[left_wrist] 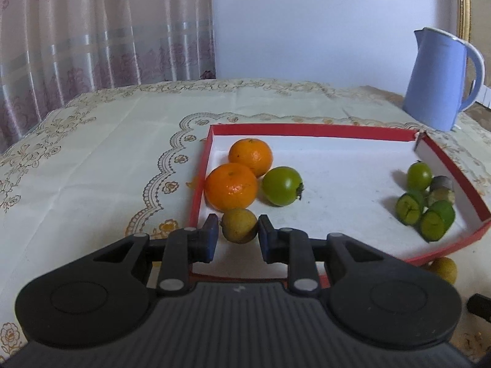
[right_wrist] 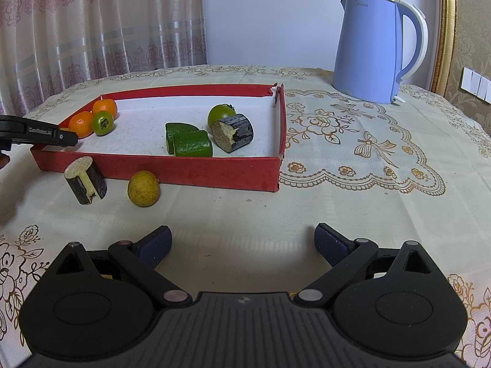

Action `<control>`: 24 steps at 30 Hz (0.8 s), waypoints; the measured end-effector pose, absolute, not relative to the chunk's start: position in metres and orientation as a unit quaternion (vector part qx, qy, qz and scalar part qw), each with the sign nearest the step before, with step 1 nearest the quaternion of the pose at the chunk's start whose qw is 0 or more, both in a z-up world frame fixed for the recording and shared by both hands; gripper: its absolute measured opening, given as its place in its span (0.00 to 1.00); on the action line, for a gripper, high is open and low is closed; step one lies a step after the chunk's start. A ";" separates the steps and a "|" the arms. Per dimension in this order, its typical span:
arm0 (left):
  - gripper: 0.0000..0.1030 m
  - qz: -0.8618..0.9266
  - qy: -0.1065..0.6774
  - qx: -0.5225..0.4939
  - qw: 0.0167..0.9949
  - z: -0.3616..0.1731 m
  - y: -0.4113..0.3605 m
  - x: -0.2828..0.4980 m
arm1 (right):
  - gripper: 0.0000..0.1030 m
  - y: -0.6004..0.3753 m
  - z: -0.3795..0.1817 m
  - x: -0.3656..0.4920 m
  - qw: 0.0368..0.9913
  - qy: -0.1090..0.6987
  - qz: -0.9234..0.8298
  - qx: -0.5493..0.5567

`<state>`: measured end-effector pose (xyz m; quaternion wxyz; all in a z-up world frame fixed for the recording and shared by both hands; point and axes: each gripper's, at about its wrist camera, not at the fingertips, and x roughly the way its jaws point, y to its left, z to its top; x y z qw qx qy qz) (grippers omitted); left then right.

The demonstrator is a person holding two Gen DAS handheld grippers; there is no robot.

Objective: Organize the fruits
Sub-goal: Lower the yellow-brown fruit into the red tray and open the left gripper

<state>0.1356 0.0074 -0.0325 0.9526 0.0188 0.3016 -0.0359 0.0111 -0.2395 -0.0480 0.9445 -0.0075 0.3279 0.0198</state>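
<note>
Sorting partly done: two oranges (left_wrist: pixel 242 171) and green fruits lie in the red tray (left_wrist: pixel 307 129). Left gripper (left_wrist: pixel 238 230) straddles a yellow fruit (left_wrist: pixel 239 225) at the tray's near-left corner, jaws apparently not clamped. Right gripper (right_wrist: pixel 242 242) hangs wide apart; another yellow fruit (right_wrist: pixel 143 188) waits on the desk (right_wrist: pixel 245 208).

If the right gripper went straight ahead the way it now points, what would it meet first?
Probably the near wall of the red tray; the right gripper is open over bare tablecloth. The yellow fruit lies left of that line, though depth is uncertain.

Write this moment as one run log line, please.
left gripper: around yellow fruit, inside red tray | right gripper: open, empty | outside tray: second yellow fruit, cane piece
</note>
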 end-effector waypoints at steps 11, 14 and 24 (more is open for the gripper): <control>0.25 -0.040 0.305 0.036 0.951 -0.037 -0.001 0.137 | 0.97 -0.240 -0.048 0.011 0.944 0.328 0.020 -0.008; 0.26 -0.042 0.309 0.035 0.950 -0.038 -0.001 0.139 | 0.97 -0.239 -0.048 0.011 0.944 0.328 0.020 -0.008; 0.48 -0.069 0.305 0.031 0.949 -0.039 -0.002 0.135 | 0.97 -0.239 -0.048 0.011 0.944 0.328 0.020 -0.008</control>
